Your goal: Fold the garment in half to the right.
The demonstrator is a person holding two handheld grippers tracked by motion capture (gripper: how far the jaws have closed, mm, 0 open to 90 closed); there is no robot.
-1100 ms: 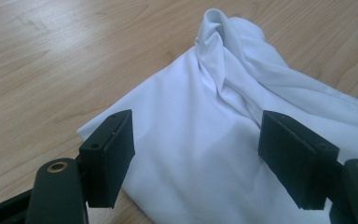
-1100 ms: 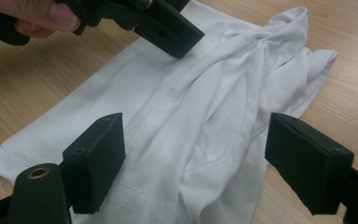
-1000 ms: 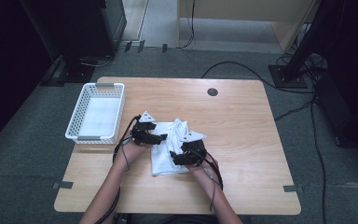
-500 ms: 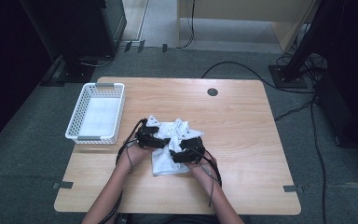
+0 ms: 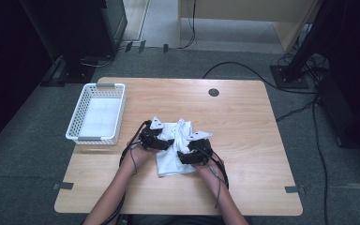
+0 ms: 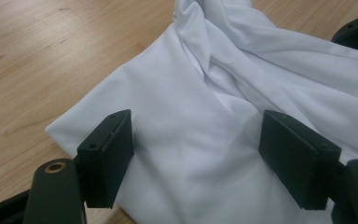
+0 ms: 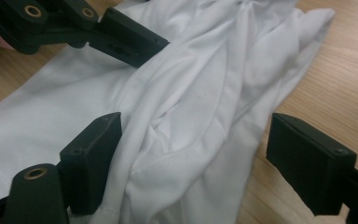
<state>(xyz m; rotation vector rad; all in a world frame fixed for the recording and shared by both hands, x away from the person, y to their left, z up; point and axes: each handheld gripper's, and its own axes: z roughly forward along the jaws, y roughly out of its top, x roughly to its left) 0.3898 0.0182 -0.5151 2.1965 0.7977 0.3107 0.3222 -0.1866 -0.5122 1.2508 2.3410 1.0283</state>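
A crumpled white cloth (image 5: 170, 162) lies on the wooden table (image 5: 243, 117), bunched into folds toward its far side. My left gripper (image 5: 163, 143) hovers over the cloth's left part. In the left gripper view its jaws (image 6: 198, 126) stand wide apart above smooth fabric (image 6: 182, 88), and the pads (image 6: 109, 154) press on nothing. My right gripper (image 5: 183, 154) sits over the cloth's right part. In the right gripper view (image 7: 196, 126) it is open, straddling a ridge of folds (image 7: 200, 88) near the cloth's edge. The left gripper's fingers (image 7: 130, 39) show there at the top left.
A white mesh basket (image 5: 79, 119) holding a flat white item stands at the table's left edge. A round cable hole (image 5: 213, 92) sits near the far edge. Bare wood lies right of the cloth (image 5: 253, 150) and in front of it. Cables run over the grey floor.
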